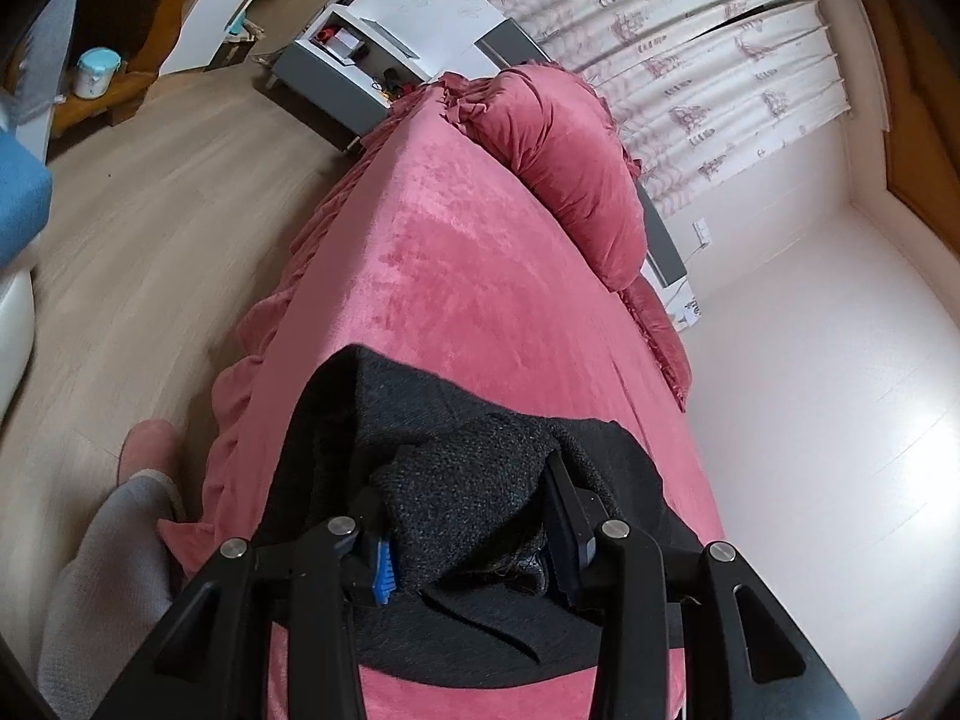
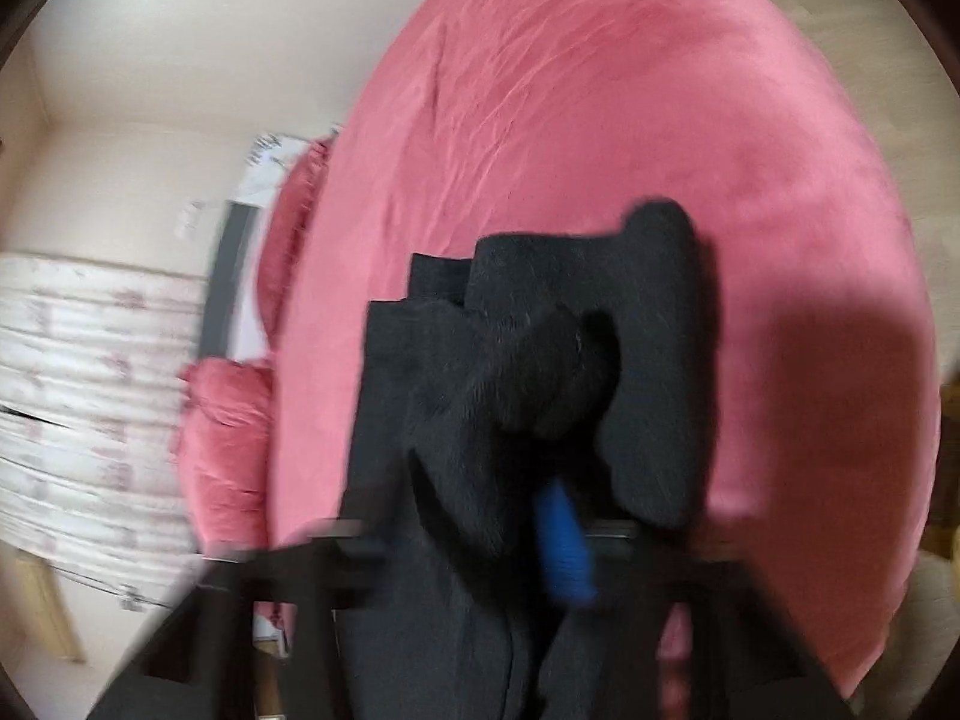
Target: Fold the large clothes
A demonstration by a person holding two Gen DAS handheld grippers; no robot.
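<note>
Draping over both tongs (image 1: 462, 534), black garment (image 1: 480, 480) hides pink bed (image 1: 456, 252).

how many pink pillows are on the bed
2. A large pink pillow lies at the head of the bed; a second pink pillow sits beside it against the wall. Others may be hidden.

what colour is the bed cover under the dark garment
Pink, a plush bed cover; it shows best in the left wrist view.

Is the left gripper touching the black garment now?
Touching. In the left wrist view the left gripper has a bunch of the black garment packed between its fingers, above the pink bed cover.
</note>
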